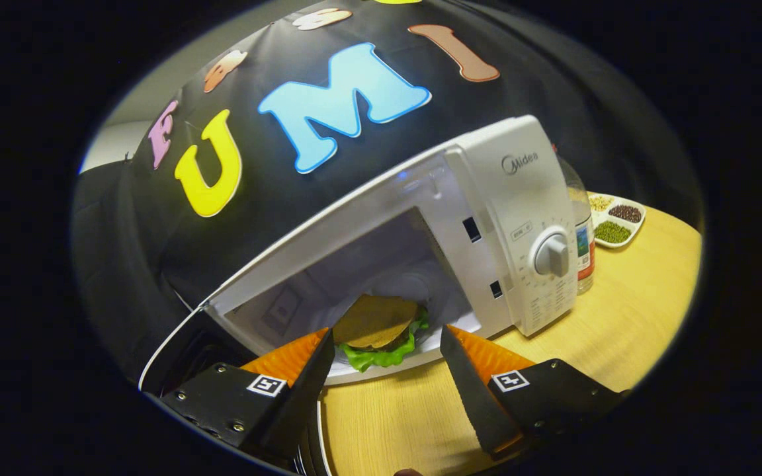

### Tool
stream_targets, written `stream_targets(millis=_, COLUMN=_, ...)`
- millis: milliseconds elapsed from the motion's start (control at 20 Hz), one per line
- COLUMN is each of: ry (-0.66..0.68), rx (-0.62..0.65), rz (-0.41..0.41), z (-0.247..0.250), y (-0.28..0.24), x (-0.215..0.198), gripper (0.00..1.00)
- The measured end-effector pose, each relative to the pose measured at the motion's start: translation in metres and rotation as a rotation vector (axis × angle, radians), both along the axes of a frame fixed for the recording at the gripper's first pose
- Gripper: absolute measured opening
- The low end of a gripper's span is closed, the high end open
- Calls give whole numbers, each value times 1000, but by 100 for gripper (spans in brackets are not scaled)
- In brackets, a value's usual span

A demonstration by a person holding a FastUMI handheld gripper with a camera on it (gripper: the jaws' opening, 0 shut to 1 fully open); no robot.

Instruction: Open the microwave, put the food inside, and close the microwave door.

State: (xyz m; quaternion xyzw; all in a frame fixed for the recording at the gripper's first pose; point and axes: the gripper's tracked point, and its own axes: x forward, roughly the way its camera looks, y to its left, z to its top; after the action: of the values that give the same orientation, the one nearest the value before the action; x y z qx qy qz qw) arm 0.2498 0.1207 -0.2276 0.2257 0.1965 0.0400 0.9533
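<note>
Gripper (387, 357) enters from the bottom of the frame, pointing up and forward, rolled so the view sits tilted. Two fingers spread wide apart, nothing pinched between them. Left finger (301, 390) lies at lower centre-left, its tip angled up and inward. Right finger (470, 390) lies at lower centre-right and stands a bit steeper. A square marker tag sits on each finger's base block, lower left and lower right.

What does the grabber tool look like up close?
The tool has two wedge-shaped fingers on black blocks fastened with small screws. Each block carries a square black-and-white marker. The fingers stand open, with the burger just ahead between them.
</note>
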Motion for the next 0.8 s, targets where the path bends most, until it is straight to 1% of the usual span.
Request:
stream_targets(millis=100, ry=-34, rx=-48, rz=26, z=18, y=-2, x=-24, gripper=97)
stream_targets(millis=250, ry=-74, rx=-87, rz=73, z=42, y=1, x=-65, gripper=97)
stream_targets(millis=450, ry=-129, rx=-154, rz=114, z=69, y=10, x=-106, gripper=97)
stream_targets(millis=600, ry=-164, rx=-153, rz=158, z=94, y=24, x=-137, gripper=97)
stream_targets(millis=800, ry=-218, rx=-140, rz=244, z=124, y=58, x=-173, gripper=97)
